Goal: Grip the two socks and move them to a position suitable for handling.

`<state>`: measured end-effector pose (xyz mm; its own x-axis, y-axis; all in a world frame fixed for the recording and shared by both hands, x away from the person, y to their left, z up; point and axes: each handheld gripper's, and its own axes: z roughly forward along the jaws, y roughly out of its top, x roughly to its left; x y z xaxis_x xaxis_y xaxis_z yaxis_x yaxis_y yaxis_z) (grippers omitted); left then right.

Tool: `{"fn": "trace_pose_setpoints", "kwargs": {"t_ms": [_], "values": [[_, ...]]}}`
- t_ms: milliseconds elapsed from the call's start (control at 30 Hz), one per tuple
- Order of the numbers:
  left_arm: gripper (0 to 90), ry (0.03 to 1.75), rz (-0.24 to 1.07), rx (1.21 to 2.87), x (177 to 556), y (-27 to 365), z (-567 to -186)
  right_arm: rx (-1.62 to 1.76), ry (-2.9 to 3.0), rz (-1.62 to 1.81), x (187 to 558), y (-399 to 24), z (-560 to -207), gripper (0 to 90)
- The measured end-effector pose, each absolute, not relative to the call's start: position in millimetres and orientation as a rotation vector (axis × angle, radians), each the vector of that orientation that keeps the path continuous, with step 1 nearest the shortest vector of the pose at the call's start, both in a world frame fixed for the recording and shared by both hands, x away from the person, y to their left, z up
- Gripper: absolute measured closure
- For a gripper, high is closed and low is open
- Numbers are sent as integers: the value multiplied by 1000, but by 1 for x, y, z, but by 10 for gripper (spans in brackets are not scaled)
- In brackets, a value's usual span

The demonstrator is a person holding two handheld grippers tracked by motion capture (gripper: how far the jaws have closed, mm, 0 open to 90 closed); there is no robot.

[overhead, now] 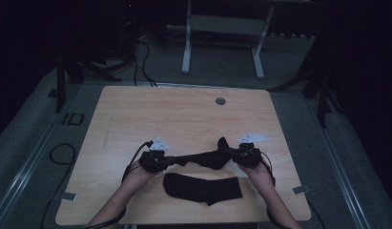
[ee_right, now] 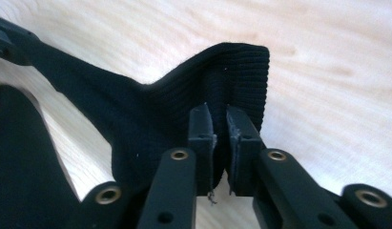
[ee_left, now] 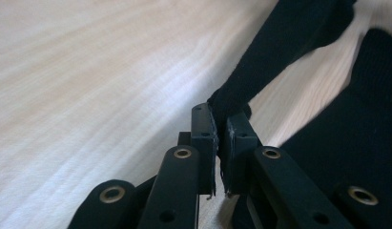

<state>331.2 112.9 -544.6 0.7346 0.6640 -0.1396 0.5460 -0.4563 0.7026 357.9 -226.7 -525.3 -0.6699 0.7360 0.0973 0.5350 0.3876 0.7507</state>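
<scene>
Black sock [overhead: 203, 159] stretched lengthwise between left gripper [overhead: 161, 161] and right gripper [overhead: 237, 156], both clamped on its ends; second sock [overhead: 203, 188] flat just below; bare table [overhead: 184, 114] beyond.

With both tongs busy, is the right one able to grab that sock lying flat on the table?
Probably not yet: the right tongs and left tongs are clamped on the stretched sock. The flat sock lies close and uncovered, so letting go first should free the way.

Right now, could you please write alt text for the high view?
Two hand-held grippers stretch a black sock between them above a wooden table, left gripper and right gripper each shut on one end. A second black sock lies flat nearer the person.
</scene>
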Motion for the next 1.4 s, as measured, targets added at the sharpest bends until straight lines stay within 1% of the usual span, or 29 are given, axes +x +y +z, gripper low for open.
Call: {"fn": "trace_pose_setpoints", "kwargs": {"t_ms": [100, 233, 267, 300, 333, 367, 400, 467, 533, 567, 600, 700, 900, 933, 1000, 1033, 1067, 1100, 1133, 1200, 1233, 1300, 1400], "values": [[834, 906, 211, 2164, 333, 112, -547, 1151, 2412, 1129, 357, -227, -537, 797], [834, 877, 320, 2187, 331, 109, -545, 1176, 2408, 1131, 355, -231, -543, 796], [828, 877, 325, 2181, 330, 108, -545, 1173, 2406, 1130, 354, -231, -543, 789], [826, 880, 323, 2182, 331, 108, -544, 1174, 2408, 1125, 353, -231, -543, 761], [801, 884, 316, 2183, 331, 109, -544, 1185, 2409, 1119, 353, -230, -544, 704], [770, 892, 315, 2178, 331, 110, -544, 1198, 2420, 1112, 354, -231, -545, 667], [765, 901, 309, 2171, 331, 112, -544, 1206, 2429, 1091, 354, -231, -546, 647], [638, 915, 290, 2163, 330, 117, -544, 1219, 2439, 1067, 353, -232, -549, 573], [579, 940, 301, 2174, 330, 123, -544, 1231, 2444, 1061, 352, -235, -550, 554], [526, 962, 314, 2170, 330, 126, -545, 1235, 2438, 1052, 351, -237, -549, 552], [510, 990, 328, 2170, 331, 130, -546, 1236, 2440, 1033, 351, -239, -549, 551], [509, 1032, 321, 2143, 332, 139, -547, 1253, 2430, 1006, 352, -244, -549, 535], [512, 979, 310, 2120, 327, 134, -543, 1308, 2346, 945, 357, -254, -541, 518], [521, 968, 313, 2127, 327, 131, -541, 1312, 2321, 914, 358, -256, -539, 527], [575, 931, 296, 2129, 326, 125, -539, 1274, 2291, 901, 358, -257, -534, 650], [612, 914, 286, 2135, 326, 122, -538, 1238, 2277, 908, 358, -258, -531, 764], [667, 895, 273, 2140, 326, 118, -537, 1213, 2258, 911, 357, -257, -528, 848], [677, 875, 272, 2147, 325, 114, -536, 1195, 2264, 939, 358, -257, -526, 891], [723, 861, 264, 2154, 325, 110, -535, 1187, 2275, 963, 359, -256, -525, 897], [759, 827, 249, 2166, 326, 102, -534, 1155, 2318, 980, 361, -251, -525, 898], [762, 809, 249, 2176, 326, 97, -533, 1130, 2333, 971, 362, -248, -526, 899], [797, 792, 241, 2194, 328, 90, -533, 1100, 2362, 960, 363, -241, -529, 898], [798, 810, 245, 2215, 336, 81, -538, 1087, 2397, 930, 368, -235, -536, 898]]}}
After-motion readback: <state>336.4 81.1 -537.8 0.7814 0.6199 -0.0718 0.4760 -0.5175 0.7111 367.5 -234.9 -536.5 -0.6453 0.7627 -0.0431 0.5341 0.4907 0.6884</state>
